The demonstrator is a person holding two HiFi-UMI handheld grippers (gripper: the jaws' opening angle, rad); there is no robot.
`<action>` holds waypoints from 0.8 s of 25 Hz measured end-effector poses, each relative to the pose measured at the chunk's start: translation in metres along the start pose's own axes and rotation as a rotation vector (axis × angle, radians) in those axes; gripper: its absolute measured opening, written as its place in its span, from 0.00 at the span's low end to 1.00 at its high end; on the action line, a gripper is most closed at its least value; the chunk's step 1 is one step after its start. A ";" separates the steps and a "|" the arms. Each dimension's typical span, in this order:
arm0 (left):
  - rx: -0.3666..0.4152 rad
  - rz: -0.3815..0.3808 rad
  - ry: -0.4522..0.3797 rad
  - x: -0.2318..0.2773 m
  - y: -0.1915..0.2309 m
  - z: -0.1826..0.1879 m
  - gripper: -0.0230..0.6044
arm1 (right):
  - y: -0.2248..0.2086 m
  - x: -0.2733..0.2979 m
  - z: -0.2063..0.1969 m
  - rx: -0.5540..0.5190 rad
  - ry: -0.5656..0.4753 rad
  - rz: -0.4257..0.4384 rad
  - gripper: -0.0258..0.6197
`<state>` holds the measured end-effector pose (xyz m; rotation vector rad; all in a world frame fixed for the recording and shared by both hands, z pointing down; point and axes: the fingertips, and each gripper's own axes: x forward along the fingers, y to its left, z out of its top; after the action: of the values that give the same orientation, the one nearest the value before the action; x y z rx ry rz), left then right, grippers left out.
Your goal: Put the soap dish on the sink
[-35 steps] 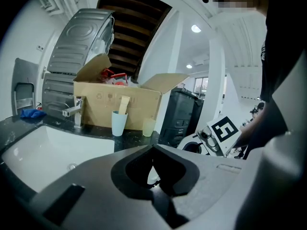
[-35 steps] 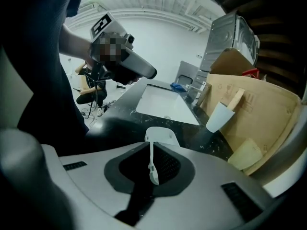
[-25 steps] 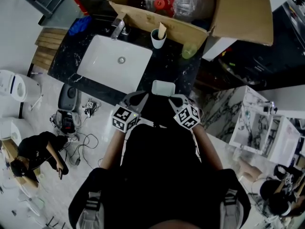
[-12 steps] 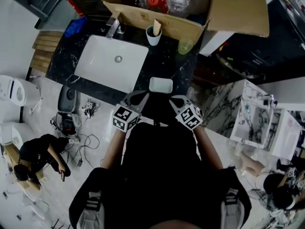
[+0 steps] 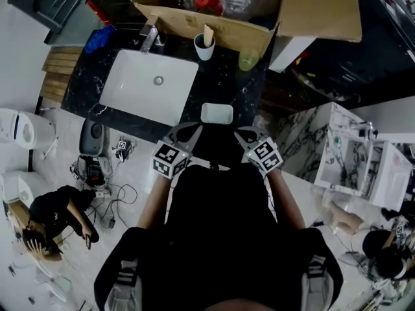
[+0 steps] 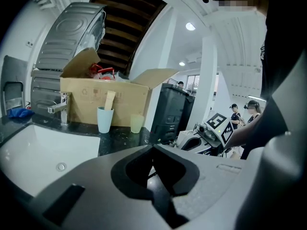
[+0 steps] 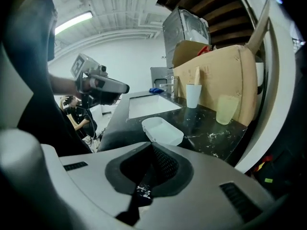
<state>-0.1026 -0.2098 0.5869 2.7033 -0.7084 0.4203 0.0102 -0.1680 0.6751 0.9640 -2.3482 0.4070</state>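
White soap dish point(image 5: 216, 113) rests on the black marble desk point(image 5: 228, 83) beside the sink basin point(image 5: 150, 84). Left hand-held gripper point(image 5: 188, 130) and right hand-held gripper point(image 5: 244, 133) are near it, both pressed together and empty.

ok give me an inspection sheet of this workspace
surface: black marbled counter with a white sink basin set in it
job's things: soap dish on the counter right of the basin, touching neither gripper
clutter: open cardboard box, blue cup, green cup, blue cloth
grippers: left gripper shut, empty; right gripper shut, empty
cables: tangled cables on the floor
surroundings: person crouched on the floor; white marbled cabinet at right
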 end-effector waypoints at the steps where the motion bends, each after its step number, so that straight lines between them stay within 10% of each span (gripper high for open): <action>1: 0.001 -0.002 0.001 0.001 0.000 0.000 0.03 | 0.000 -0.001 0.000 0.014 -0.009 0.001 0.03; 20: 0.006 -0.020 0.010 0.006 -0.004 0.001 0.03 | -0.006 -0.006 -0.006 0.056 -0.026 -0.030 0.03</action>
<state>-0.0949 -0.2092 0.5877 2.7100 -0.6783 0.4315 0.0204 -0.1660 0.6765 1.0357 -2.3537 0.4531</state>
